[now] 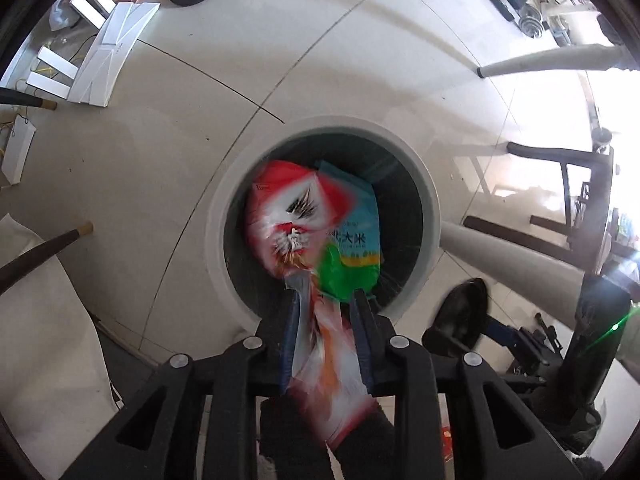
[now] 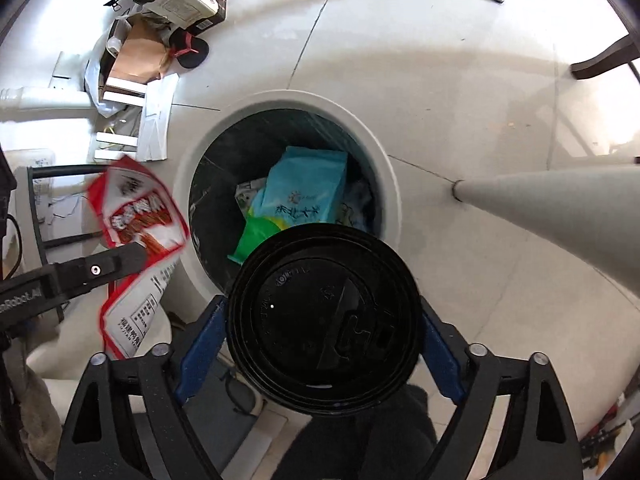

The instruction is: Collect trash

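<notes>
A round white-rimmed trash bin (image 1: 224, 204) stands on the tiled floor; its rim also shows in the right wrist view (image 2: 390, 184). Inside lies a blue and green rice bag (image 1: 356, 240), also seen in the right wrist view (image 2: 304, 196). My left gripper (image 1: 325, 300) is shut on a red and white snack wrapper (image 1: 292, 216), which hangs blurred over the bin mouth; in the right wrist view the wrapper (image 2: 136, 216) is just left of the bin. My right gripper (image 2: 322, 312) is shut on a cup with a black lid (image 2: 324, 312), held above the bin's near edge.
Boxes, paper and a black and red sandal (image 2: 188, 50) lie at the far left. White flat boxes (image 1: 112, 52) lie on the floor. Grey table legs (image 2: 560, 216) and dark chair legs (image 1: 40, 256) stand around the bin. Exercise gear (image 1: 532, 20) is far right.
</notes>
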Tool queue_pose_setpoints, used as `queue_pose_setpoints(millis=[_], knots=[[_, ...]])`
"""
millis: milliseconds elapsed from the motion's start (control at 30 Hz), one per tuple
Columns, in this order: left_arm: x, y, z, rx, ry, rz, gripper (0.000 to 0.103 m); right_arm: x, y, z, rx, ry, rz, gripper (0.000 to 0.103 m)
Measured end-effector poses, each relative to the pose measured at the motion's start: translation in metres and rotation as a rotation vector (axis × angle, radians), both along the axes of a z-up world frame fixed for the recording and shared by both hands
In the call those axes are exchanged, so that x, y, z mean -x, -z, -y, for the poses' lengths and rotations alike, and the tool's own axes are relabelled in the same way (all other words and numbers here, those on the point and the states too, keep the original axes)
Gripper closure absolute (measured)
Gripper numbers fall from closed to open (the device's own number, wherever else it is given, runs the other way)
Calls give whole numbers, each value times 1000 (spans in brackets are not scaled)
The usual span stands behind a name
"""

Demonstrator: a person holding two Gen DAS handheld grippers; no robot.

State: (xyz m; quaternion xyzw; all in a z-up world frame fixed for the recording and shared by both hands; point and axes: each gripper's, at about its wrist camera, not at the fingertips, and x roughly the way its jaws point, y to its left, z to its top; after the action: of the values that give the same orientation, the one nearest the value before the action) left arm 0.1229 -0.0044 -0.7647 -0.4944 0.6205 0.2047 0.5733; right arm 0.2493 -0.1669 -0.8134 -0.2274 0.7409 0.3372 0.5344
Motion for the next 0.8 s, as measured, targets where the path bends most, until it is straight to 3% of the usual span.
queue_pose_setpoints(millis=[67, 133, 200, 233, 267, 400, 633, 800], knots=[[2, -3, -1, -23, 11, -19, 49, -1, 6, -3, -1, -1, -12, 1], [5, -4, -2, -45, 6, -28, 33, -2, 6, -4, 0, -5, -15, 0], [9, -8, -1, -74, 8, -34, 24, -2, 5, -4, -2, -3, -19, 0], [12, -10, -1, -80, 11, -36, 9, -2, 3, -4, 1, -4, -17, 0], [16, -11, -1, -86, 17, -44, 0, -2, 1, -4, 8, -11, -10, 0], [27, -26, 12, -163, 55, -127, 0, 8, -16, -5, 35, -49, 51, 0], [66, -68, 41, -202, 17, -177, 0, 31, -62, 21, 57, -47, 135, 0], [82, -121, 66, -223, 17, -201, 0, 42, -119, 46, 50, -16, 182, 0]])
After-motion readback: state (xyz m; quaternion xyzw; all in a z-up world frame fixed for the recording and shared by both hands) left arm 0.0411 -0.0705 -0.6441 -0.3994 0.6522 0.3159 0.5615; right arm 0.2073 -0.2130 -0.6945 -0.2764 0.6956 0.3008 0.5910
